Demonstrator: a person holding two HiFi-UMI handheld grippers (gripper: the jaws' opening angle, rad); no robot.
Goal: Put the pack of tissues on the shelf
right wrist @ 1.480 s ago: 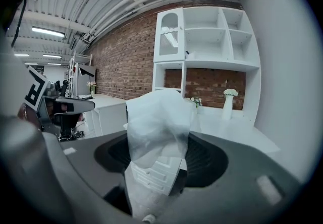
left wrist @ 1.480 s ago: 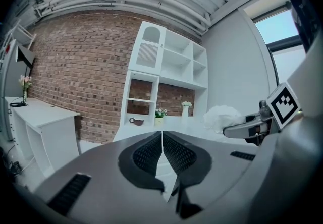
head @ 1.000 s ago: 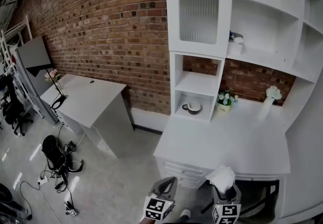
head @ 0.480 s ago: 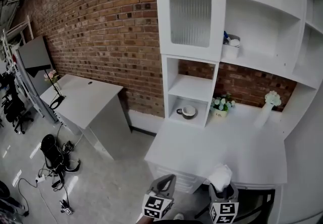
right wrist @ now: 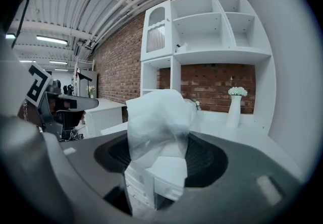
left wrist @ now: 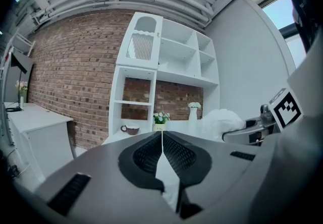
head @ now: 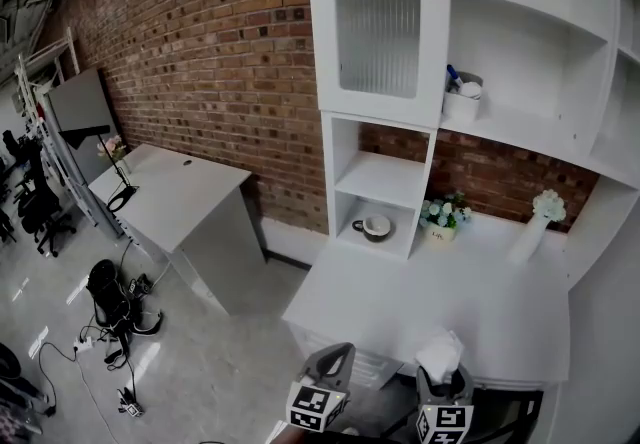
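The pack of tissues is a soft white packet, and my right gripper is shut on it at the bottom of the head view. In the right gripper view the pack stands up between the dark pads and hides part of the desk behind. My left gripper is beside it to the left, with its jaws shut and nothing between them. The white shelf unit rises ahead above the white desk top. Both grippers hover in front of the desk's near edge.
A cup sits in the lower cubby. A flower pot and a white vase stand at the back of the desk. A white container is on the middle shelf, next to a glass-door cabinet. A second white desk and floor cables are at left.
The head view has shifted a little, so the shelf unit sits further left in the picture. Both grippers keep their places at the bottom, and the pack stays held.
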